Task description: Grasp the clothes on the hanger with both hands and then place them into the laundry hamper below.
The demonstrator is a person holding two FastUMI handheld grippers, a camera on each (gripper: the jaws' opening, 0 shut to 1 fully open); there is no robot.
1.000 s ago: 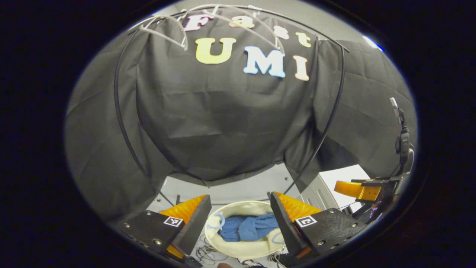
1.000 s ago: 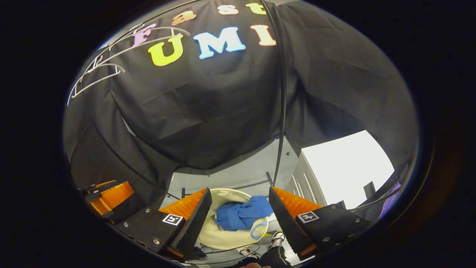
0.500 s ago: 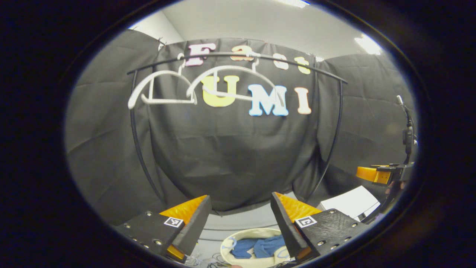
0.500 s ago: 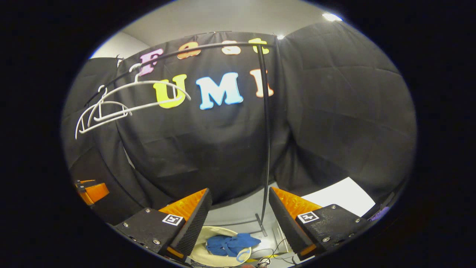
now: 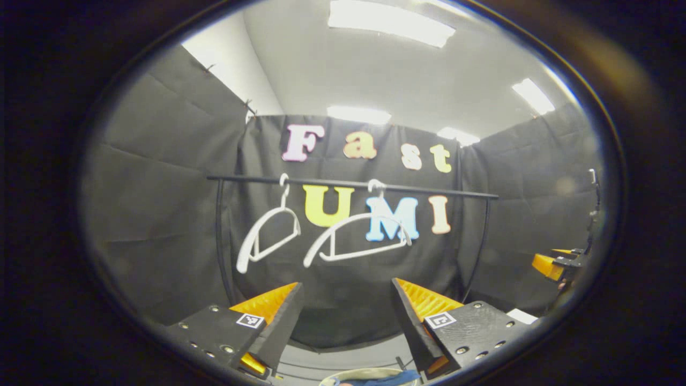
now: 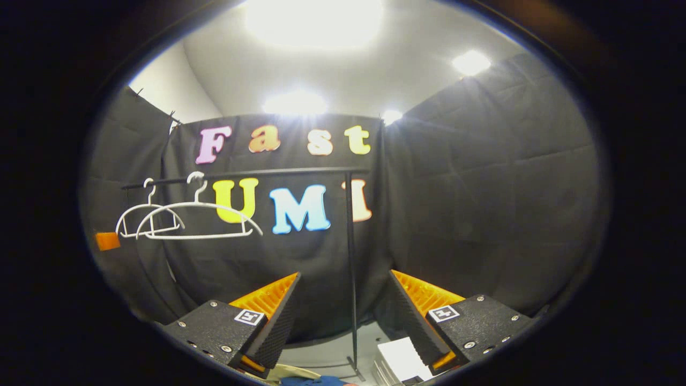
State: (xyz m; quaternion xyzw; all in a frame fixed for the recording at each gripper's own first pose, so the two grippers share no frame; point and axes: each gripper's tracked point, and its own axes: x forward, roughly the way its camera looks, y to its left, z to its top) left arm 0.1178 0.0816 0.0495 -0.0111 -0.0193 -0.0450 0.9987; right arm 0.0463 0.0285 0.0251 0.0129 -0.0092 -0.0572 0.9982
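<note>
You have raised both grippers, left gripper and right gripper spread and empty, off the hamper holding the blue clothes; hangers bare, task looks done.

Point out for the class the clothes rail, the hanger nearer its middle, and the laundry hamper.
clothes rail (image 5: 429, 190), left gripper view, on the horizontal bar.
hanger (image 5: 364, 218), left gripper view, on its curved shoulder.
laundry hamper (image 5: 370, 371), left gripper view, on the pale rim.
</note>
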